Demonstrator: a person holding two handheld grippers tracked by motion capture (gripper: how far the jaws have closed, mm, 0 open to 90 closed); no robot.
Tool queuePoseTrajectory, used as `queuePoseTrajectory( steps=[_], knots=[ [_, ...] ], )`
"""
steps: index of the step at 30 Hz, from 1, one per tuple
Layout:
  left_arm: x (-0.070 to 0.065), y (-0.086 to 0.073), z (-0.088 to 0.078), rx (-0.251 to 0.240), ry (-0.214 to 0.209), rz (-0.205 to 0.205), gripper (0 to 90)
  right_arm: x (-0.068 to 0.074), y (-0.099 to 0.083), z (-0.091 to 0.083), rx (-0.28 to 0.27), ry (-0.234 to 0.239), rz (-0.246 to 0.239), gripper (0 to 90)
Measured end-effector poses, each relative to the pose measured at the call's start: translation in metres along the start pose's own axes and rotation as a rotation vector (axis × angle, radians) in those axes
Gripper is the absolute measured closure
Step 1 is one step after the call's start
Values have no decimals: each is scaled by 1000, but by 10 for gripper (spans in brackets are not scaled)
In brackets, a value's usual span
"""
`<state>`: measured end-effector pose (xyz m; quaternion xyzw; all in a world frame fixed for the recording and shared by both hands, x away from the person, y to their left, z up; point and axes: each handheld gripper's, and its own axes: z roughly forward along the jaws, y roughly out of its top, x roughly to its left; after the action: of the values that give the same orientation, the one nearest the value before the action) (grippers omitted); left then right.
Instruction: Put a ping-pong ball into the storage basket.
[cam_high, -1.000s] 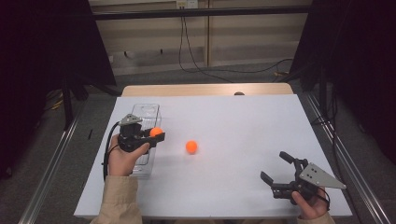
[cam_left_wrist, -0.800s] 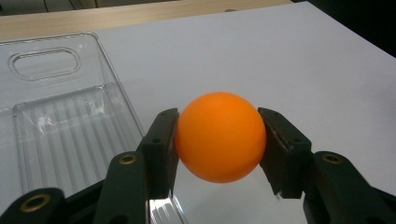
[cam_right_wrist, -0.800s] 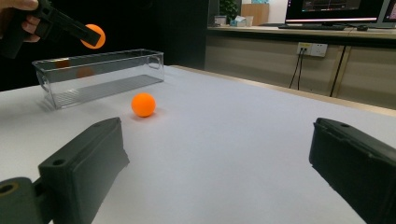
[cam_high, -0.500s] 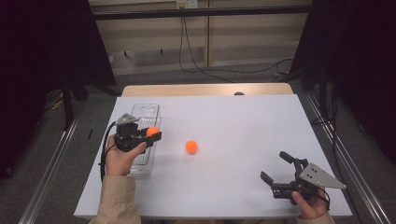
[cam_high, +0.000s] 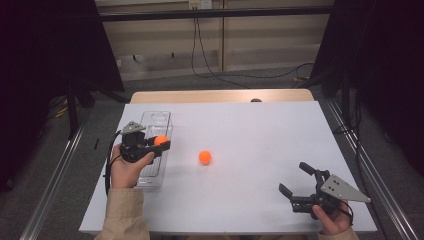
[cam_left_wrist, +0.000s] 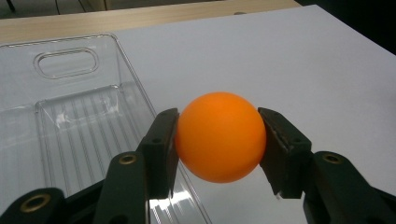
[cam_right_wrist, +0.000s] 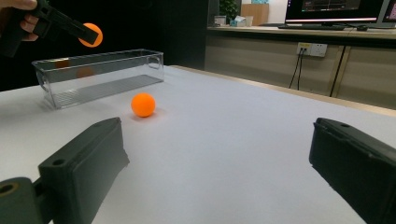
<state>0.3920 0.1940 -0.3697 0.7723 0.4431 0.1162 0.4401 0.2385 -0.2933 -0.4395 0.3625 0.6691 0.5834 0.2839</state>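
My left gripper (cam_high: 161, 142) is shut on an orange ball (cam_high: 160, 140) and holds it in the air over the right-hand wall of a clear plastic bin (cam_high: 156, 116). In the left gripper view the ball (cam_left_wrist: 219, 136) is pinched between both black jaws, with the bin (cam_left_wrist: 65, 70) below and to its left. A second orange ball (cam_high: 205, 157) lies on the white table to the right of the bin. My right gripper (cam_high: 294, 177) stands open near the front right corner, with nothing between its jaws. The right gripper view has that loose ball (cam_right_wrist: 143, 104) ahead.
The white table top (cam_high: 260, 135) has a wooden strip along its far edge. The bin (cam_right_wrist: 98, 70) is long and narrow with a handle cutout at its far end. Cables hang off the table's far side. Dark curtains flank both sides.
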Motion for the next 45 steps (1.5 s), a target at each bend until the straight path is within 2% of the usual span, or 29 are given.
queuePoseTrajectory(
  steps=[14,39,45],
  knots=[
    [3,-1,0,-7,5,-9,508,0,0,0,2,-1,-2,27],
    [11,-4,-3,-4,40,-11,508,0,0,0,-1,0,-3,26],
    [14,-6,-2,-3,48,-22,508,0,0,0,0,-1,-2,26]
  ],
)
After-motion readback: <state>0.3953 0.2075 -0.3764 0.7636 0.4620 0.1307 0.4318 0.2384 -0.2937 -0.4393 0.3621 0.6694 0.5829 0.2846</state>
